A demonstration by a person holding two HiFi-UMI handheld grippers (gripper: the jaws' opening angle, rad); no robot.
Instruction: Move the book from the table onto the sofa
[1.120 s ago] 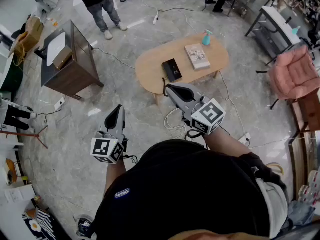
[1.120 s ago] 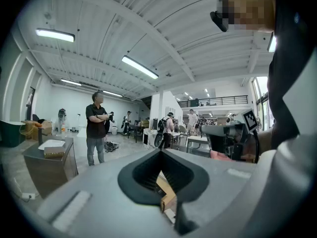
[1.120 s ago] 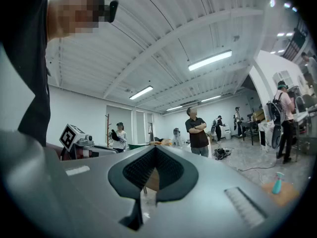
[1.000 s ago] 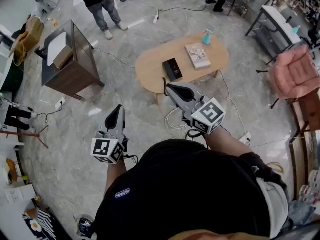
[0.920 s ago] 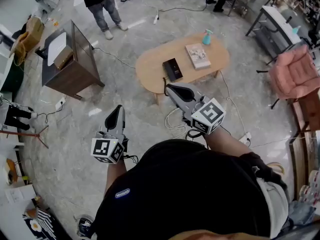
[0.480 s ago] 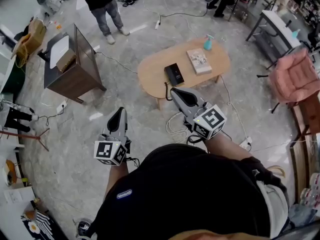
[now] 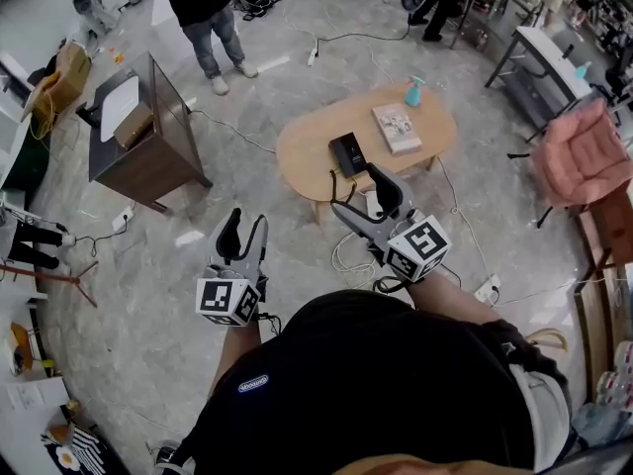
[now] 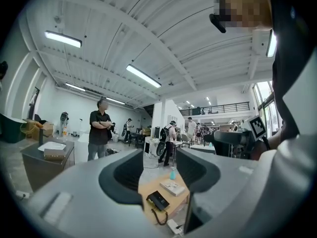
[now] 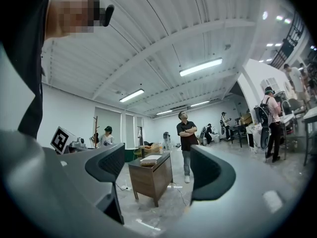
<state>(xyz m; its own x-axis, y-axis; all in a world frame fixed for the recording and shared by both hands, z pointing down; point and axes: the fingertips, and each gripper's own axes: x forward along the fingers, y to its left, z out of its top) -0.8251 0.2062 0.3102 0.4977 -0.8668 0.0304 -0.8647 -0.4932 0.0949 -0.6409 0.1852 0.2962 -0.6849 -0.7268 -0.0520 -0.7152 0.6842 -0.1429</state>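
The book [image 7: 397, 128] lies flat on the desk [image 7: 307, 142], an oval wooden top, toward the desk's right end as the head view shows it. A blue spray bottle [image 7: 413, 93] stands upright on the desk just beyond the book, near the far edge. A flat black box [image 7: 347, 153] lies at the middle of the desk, left of the book and apart from it. A black cord runs from the box over the desk's near edge.

Both tongs are held short of the desk, above the floor on its near side, and touch nothing.

- The left tongs [image 7: 244, 237] are well off the desk's near left end. The jaws are spread with only air between them. Through the gap, the left gripper view shows the desk, the black box and the book.
- The right tongs [image 7: 368, 201] are close to the desk's near edge, in front of the black box. The jaws have just been opening and are spread, with nothing between them.

A wooden cabinet [image 7: 148, 137] stands well to the left of the desk, and the right gripper view faces it. A pink padded seat [image 7: 584, 151] stands well to the right of the desk.
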